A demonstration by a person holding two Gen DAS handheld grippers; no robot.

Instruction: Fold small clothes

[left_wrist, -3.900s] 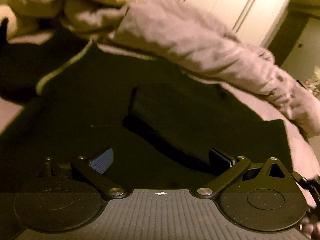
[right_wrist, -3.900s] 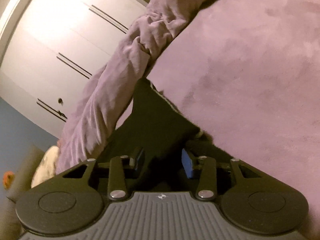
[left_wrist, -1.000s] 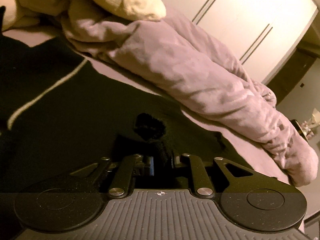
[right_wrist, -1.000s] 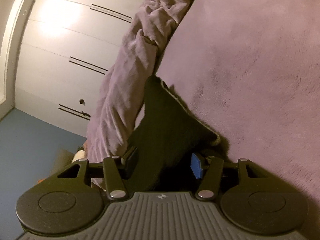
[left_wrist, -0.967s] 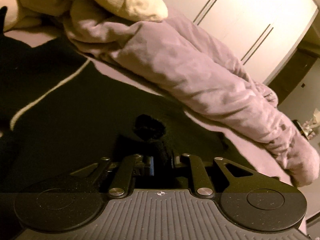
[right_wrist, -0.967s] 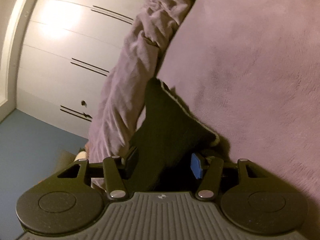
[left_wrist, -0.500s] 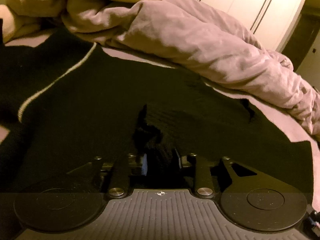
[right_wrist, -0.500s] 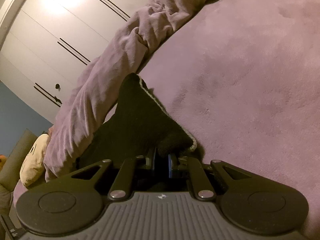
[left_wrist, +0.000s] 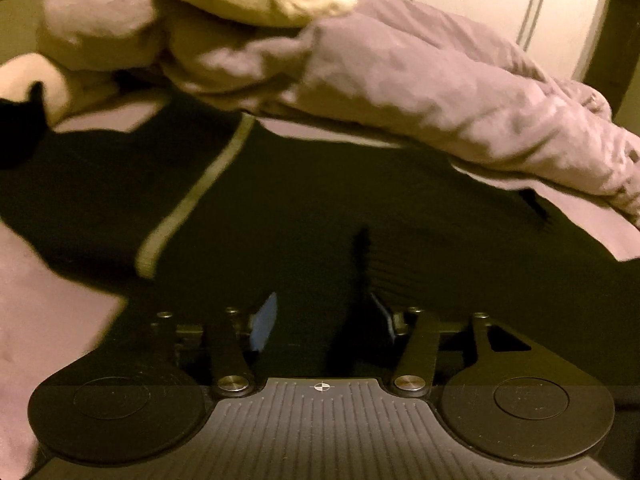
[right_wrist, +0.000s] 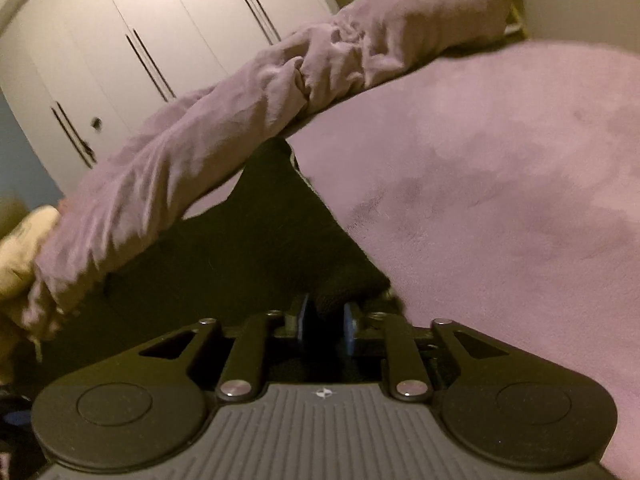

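mid-fold: right gripper (right_wrist: 324, 316) fingers nipped on black garment (right_wrist: 256, 248) edge; left gripper (left_wrist: 324, 320) fingers parted, empty above cloth. next: carry edge across.

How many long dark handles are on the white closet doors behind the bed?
6 show in the right wrist view: one pair up top, one pair in the middle, one pair lower left on the closet. The bunched blanket may hide more.
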